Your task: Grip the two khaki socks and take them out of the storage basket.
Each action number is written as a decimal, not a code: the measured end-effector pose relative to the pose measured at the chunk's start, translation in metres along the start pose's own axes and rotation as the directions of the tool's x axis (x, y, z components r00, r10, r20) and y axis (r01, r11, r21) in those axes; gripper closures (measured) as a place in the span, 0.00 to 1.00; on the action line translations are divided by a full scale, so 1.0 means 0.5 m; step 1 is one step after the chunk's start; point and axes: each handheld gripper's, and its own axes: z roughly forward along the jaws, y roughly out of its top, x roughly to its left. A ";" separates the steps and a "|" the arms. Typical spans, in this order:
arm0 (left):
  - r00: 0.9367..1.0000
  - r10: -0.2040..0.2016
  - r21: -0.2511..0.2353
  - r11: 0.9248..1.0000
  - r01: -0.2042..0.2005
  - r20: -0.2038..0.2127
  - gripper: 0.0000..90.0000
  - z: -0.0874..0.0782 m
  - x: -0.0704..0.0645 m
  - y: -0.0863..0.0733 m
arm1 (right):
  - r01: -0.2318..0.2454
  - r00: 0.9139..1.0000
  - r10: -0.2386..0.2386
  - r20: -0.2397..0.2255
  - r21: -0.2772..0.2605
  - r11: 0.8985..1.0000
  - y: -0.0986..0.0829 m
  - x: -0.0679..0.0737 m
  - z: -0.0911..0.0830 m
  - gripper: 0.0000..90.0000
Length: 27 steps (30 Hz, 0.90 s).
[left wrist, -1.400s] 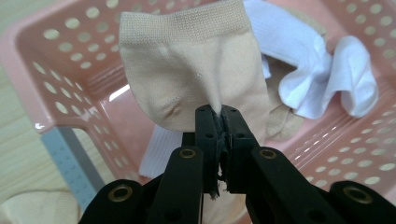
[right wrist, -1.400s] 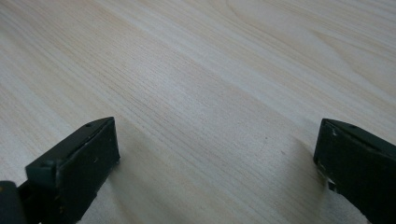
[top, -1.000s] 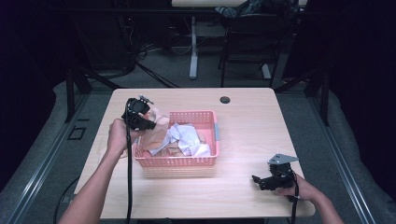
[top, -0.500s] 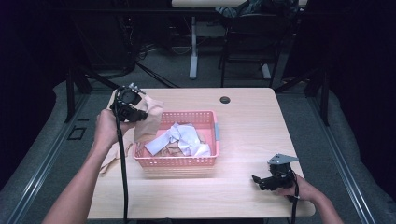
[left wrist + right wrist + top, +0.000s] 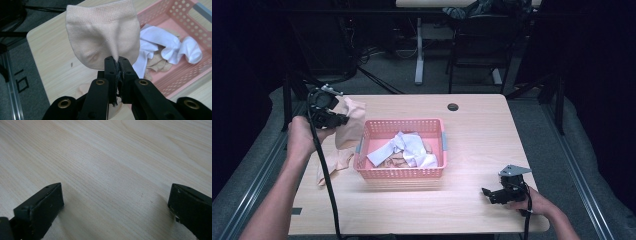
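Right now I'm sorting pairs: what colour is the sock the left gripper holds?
Beige sock, plain knit, clearest in the left gripper view.

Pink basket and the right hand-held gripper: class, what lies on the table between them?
Nothing: in the high view, bare table separates the pink basket from the right hand-held gripper.

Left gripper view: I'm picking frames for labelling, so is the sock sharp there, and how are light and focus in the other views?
Left gripper view: beige sock sharp, evenly lit. High view: table bright, surroundings dark. Right gripper view: jaws soft-edged, wood grain clear.
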 end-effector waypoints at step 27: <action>0.987 -0.162 0.085 0.983 0.163 -0.023 0.96 0.035 0.092 -0.139 | -0.001 1.000 0.001 0.001 0.000 1.000 0.000 0.000 0.000 0.00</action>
